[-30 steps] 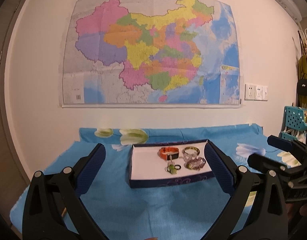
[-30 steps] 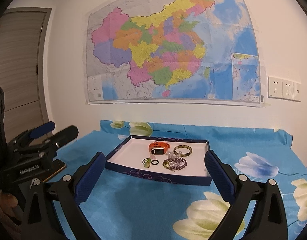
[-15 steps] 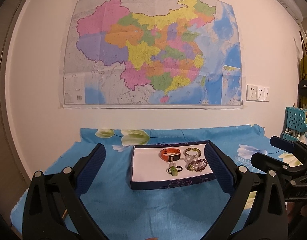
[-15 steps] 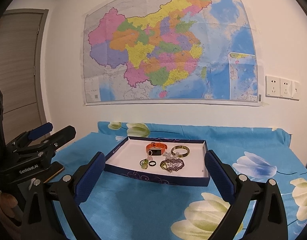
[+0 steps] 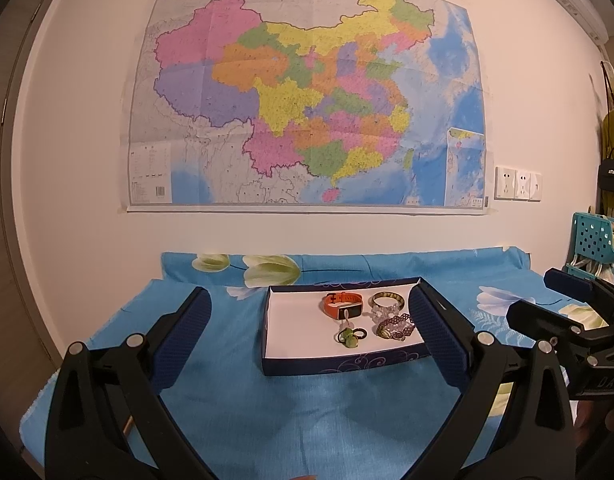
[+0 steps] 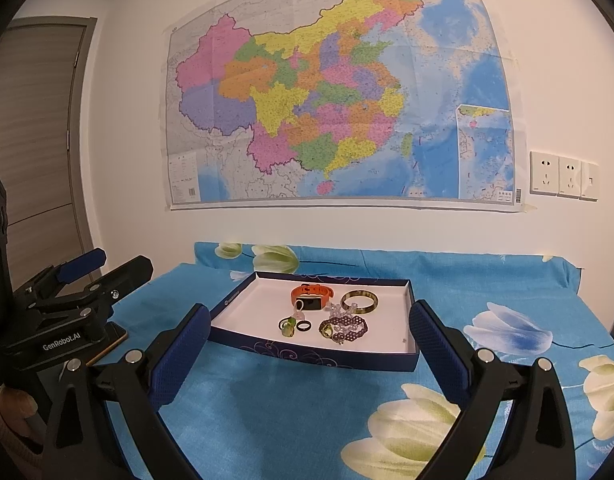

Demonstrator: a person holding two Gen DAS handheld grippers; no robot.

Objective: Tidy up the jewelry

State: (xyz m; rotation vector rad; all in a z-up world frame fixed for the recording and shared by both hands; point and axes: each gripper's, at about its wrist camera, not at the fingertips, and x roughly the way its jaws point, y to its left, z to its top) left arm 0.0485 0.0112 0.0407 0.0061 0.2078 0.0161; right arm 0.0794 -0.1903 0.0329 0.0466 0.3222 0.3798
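A shallow dark-blue tray (image 5: 339, 364) (image 6: 315, 354) with a white floor lies on the blue flowered cloth. In it are an orange smart band (image 5: 341, 304) (image 6: 311, 296), a green bangle (image 5: 388, 301) (image 6: 359, 301), a dark beaded bracelet (image 5: 395, 326) (image 6: 345, 329), a clear bead piece, a black ring (image 6: 303, 326) and a green ring (image 5: 349, 338) (image 6: 288, 327). My left gripper (image 5: 309, 336) is open, short of the tray. My right gripper (image 6: 309, 340) is also open and empty, near the tray's front wall. Each gripper shows at the edge of the other's view.
A big map hangs on the white wall (image 5: 87, 220) behind the table. Wall sockets (image 6: 563, 176) sit at the right. A teal basket (image 5: 597, 238) stands beyond the table's right end, a door (image 6: 31, 140) at the left. A flat brown-edged object (image 6: 111, 340) lies under the left gripper.
Both cameras have tilted slightly, so the tray sits a bit lower in each view. The jewelry has not moved and both grippers stay open.
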